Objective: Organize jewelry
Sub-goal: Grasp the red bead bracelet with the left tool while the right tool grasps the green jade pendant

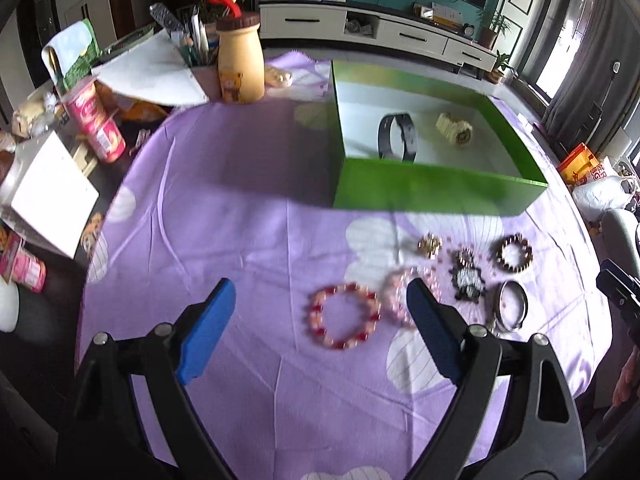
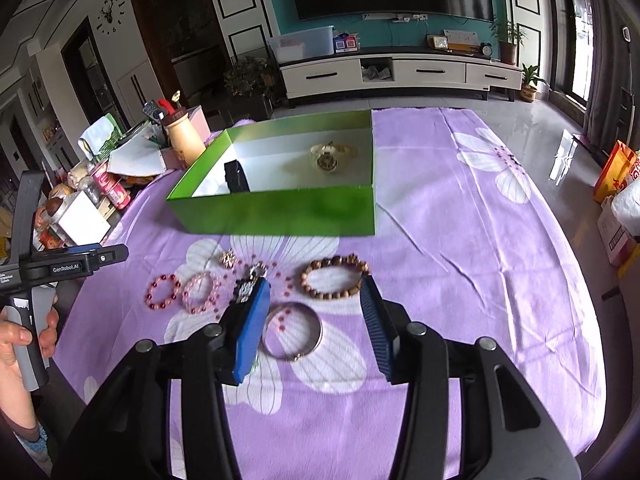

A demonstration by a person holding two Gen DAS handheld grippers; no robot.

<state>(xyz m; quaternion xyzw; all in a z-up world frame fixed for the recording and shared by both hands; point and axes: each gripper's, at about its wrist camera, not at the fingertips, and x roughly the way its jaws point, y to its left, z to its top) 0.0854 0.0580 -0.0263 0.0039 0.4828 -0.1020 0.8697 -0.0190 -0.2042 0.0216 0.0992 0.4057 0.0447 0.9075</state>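
Note:
A green box (image 1: pixel 420 194) (image 2: pixel 280 212) stands on the purple cloth and holds a black watch (image 1: pixel 398 136) (image 2: pixel 236 176) and a cream watch (image 1: pixel 454 128) (image 2: pixel 330 156). In front of it lie a red bead bracelet (image 1: pixel 344 316) (image 2: pixel 162 292), a pink bead bracelet (image 1: pixel 396 300) (image 2: pixel 200 292), a brown wooden bead bracelet (image 1: pixel 514 254) (image 2: pixel 334 276), a silver bangle (image 1: pixel 512 306) (image 2: pixel 292 330), a black beaded piece (image 1: pixel 466 278) (image 2: pixel 244 290) and a small gold piece (image 1: pixel 430 245) (image 2: pixel 228 259). My left gripper (image 1: pixel 320 294) is open above the red bracelet. My right gripper (image 2: pixel 314 286) is open over the bangle and wooden bracelet.
A cream bottle-shaped jar (image 1: pixel 240 60) (image 2: pixel 182 136), papers, pink snack tubs (image 1: pixel 100 124) and a white box (image 1: pixel 52 192) crowd the table's left side. A TV cabinet (image 2: pixel 400 72) stands beyond. The left gripper body (image 2: pixel 60 266) shows at the left in the right wrist view.

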